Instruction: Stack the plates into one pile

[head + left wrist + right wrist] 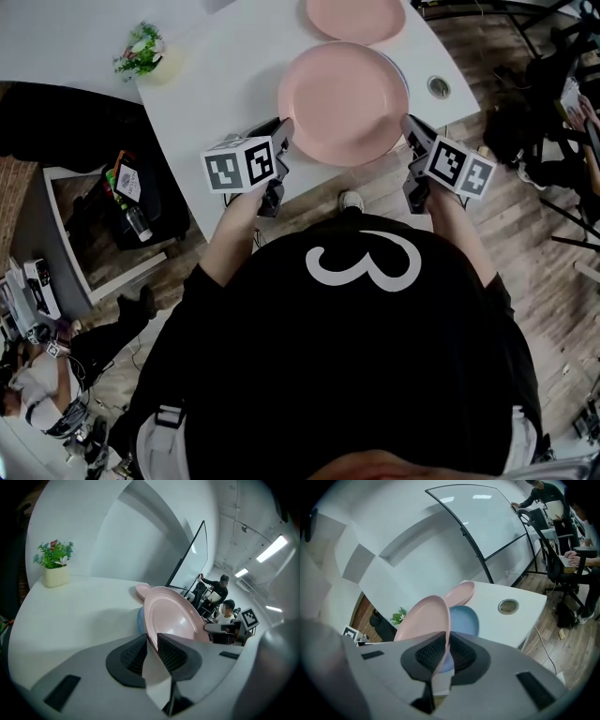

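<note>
Reaching forward and slightly downward from the person's black-shirted torso, both forearms run roughly parallel, each hand behind its marker cube; the left gripper (281,131) and right gripper (411,127) sit at opposite sides of the pink plate (345,101); in the left gripper view the two ribbed pads pinch the plate's near rim between them; the right gripper view shows the same, the pads pressed on the rim's thin edge; the plate is held near the white table's (225,66) front edge, over a blue plate (465,619) lying on the tabletop; whether the two plates touch cannot be told; beyond them lies a second pink plate (354,17), flat on the table; a cable grommet (439,86) sits to the right; a potted plant (142,52) stands well apart at the left.
</note>
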A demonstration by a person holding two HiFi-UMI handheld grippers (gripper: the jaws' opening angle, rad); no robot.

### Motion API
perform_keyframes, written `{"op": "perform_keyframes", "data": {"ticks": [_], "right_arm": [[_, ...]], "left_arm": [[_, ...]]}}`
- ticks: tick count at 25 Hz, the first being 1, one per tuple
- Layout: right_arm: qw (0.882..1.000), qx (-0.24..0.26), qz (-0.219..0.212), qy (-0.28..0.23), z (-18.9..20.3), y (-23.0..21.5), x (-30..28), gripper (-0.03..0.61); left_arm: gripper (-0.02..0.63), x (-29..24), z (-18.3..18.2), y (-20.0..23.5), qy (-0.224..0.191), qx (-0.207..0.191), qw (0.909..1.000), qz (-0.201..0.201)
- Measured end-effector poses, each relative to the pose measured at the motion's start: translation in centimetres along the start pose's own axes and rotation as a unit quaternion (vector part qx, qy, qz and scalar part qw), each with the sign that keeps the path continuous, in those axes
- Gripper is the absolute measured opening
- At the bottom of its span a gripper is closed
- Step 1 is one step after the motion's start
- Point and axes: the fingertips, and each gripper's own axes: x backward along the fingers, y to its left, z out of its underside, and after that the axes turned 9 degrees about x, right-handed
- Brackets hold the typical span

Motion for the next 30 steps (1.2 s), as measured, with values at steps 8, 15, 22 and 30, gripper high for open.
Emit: {"op": "perform_keyframes", "data": {"ticks": [8, 15, 22, 30], "right_arm": [[1.0, 0.004, -0.013, 0.011, -2.1, -2.5, -2.2, 0.043], [1.0, 0.0, -0.022, 0.02, -2.5, -4.3, -3.6, 0.043], [0.999, 0.003, -0.026, 0.03, -2.4, -5.1, -4.7, 0.043], [0.999, -0.002, -0.024, 0.047, -1.3, -6.1, -5.3, 0.044]], "left_arm": [[0.077, -3.3, -1.4, 0.0, 0.0, 0.012, 0.9998, -0.014], [0.077, -5.2, -1.5, 0.0, 0.004, 0.018, 0.9992, -0.034], [0.077, -6.5, -0.9, 0.7, 0.016, 0.025, 0.9985, -0.046], [0.077, -7.6, 0.0, 1.0, 0.029, 0.02, 0.9979, -0.054]]}}
